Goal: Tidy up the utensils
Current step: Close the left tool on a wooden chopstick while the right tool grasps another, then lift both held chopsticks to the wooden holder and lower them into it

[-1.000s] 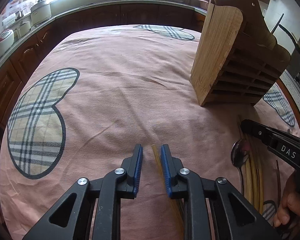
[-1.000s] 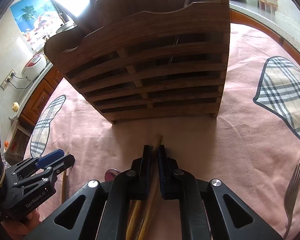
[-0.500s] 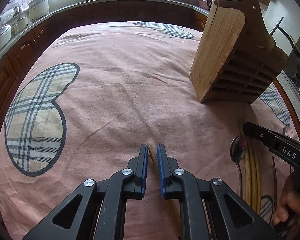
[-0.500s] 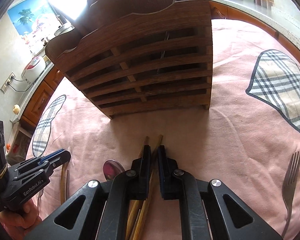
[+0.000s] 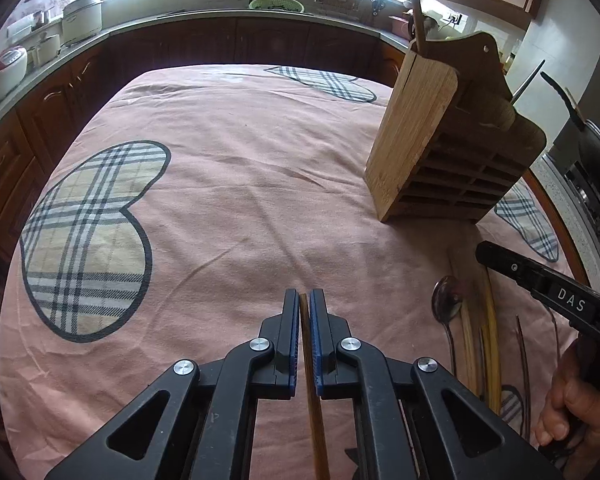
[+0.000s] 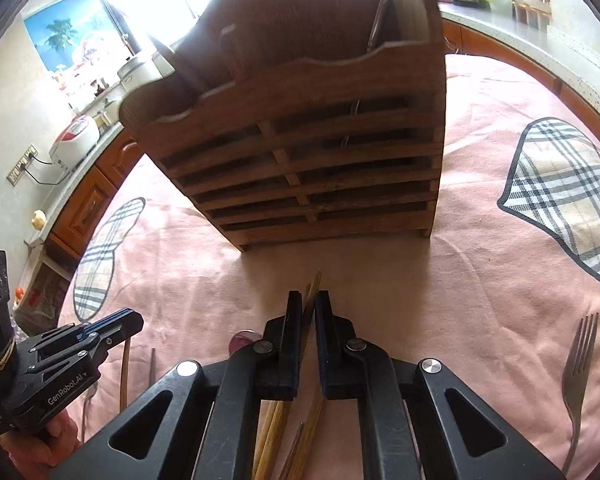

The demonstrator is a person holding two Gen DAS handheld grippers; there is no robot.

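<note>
My left gripper [image 5: 304,308] has its jaws closing, and the blue pads press a thin wooden chopstick [image 5: 314,420] that runs back under the gripper. My right gripper [image 6: 308,304] is shut on another wooden chopstick [image 6: 315,284], whose tip pokes out toward the slatted wooden utensil holder [image 6: 320,160]. That holder [image 5: 440,152] stands upright at the right in the left wrist view, with a utensil handle sticking out of its top. More chopsticks [image 5: 492,340] and a spoon [image 5: 446,300] lie on the pink cloth under the right gripper [image 5: 540,284].
A metal fork [image 6: 580,364] lies on the cloth at the right. The left gripper [image 6: 120,320] hovers at the lower left, held by a hand [image 6: 48,440]. The pink cloth [image 5: 240,200] with plaid heart patches covers the table. Kitchen counters ring it.
The left jaws narrowed from a wide gap until they pinched the chopstick, and the gripper rose from the cloth. The right gripper stays shut on its chopstick, hardly moved.
</note>
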